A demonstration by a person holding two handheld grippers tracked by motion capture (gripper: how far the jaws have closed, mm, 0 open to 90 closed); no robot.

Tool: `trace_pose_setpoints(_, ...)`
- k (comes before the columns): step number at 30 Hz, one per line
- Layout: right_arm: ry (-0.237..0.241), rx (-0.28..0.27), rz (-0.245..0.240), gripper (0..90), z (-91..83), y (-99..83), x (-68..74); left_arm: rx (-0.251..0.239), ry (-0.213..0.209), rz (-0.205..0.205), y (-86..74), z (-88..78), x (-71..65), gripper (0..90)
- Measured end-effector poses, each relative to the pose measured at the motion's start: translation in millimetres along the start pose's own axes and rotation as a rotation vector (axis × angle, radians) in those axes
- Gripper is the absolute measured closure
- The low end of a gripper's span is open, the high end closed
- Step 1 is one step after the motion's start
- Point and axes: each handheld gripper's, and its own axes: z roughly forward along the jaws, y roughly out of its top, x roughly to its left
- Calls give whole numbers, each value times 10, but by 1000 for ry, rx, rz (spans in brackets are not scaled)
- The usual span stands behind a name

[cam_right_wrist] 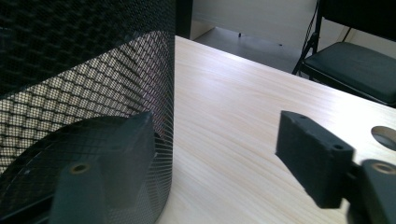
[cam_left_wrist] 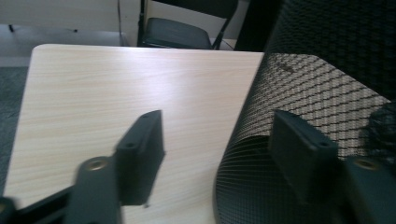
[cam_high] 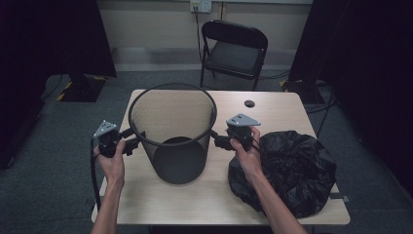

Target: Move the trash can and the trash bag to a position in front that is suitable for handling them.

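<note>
Basket: one black wire-mesh wastebasket (cam_high: 174,134) stands upright near the middle of the desk, mouth up, wider at the rim than at its solid round bottom.
Desk: one pale wood-grain desk (cam_high: 282,105) carries everything; one round cable hole (cam_high: 249,103) sits near its far edge, right of the basket.
Chair: one black folding chair (cam_high: 234,52) stands on the grey carpet beyond the desk's far edge.
Bag: one crumpled black plastic bag (cam_high: 294,168) lies on the right part of the desk, apart from the basket, just beside the person's right forearm.
Left tongs: one pair (cam_high: 134,138), held in the left hand (cam_high: 110,161) at the basket's left side just under the rim. In the left gripper view the jaws stand wide apart with the basket's mesh wall rising between them, one jaw over bare desk and the other seen against the mesh; whether either jaw touches the mesh I cannot tell.
Right tongs: one pair (cam_high: 217,140), held in the right hand (cam_high: 247,153) at the basket's right side. In the right gripper view the jaws are likewise wide, the mesh edge between them, one jaw showing through the mesh and the other over the desk.
Plates: two grey three-cornered plates, one atop each pair of tongs.
</note>
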Motion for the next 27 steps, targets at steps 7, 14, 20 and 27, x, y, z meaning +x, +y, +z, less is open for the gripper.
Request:
trace_pose_setpoints(7,25,-3,-28,338,-144,-61,16,-8,-48,15,-82,-94,-71,398)
trace_pose_setpoints(14,34,-2,-61,339,-309,-125,37,-23,-69,45,-161,-219,-206,398)
trace_pose_setpoints(20,51,-17,-76,338,-481,-217,94,-18,-74,58,-208,-341,-306,382)
trace_pose_setpoints(27,83,-23,-98,334,-644,-289,183,-27,-66,103,-236,-500,-391,364)
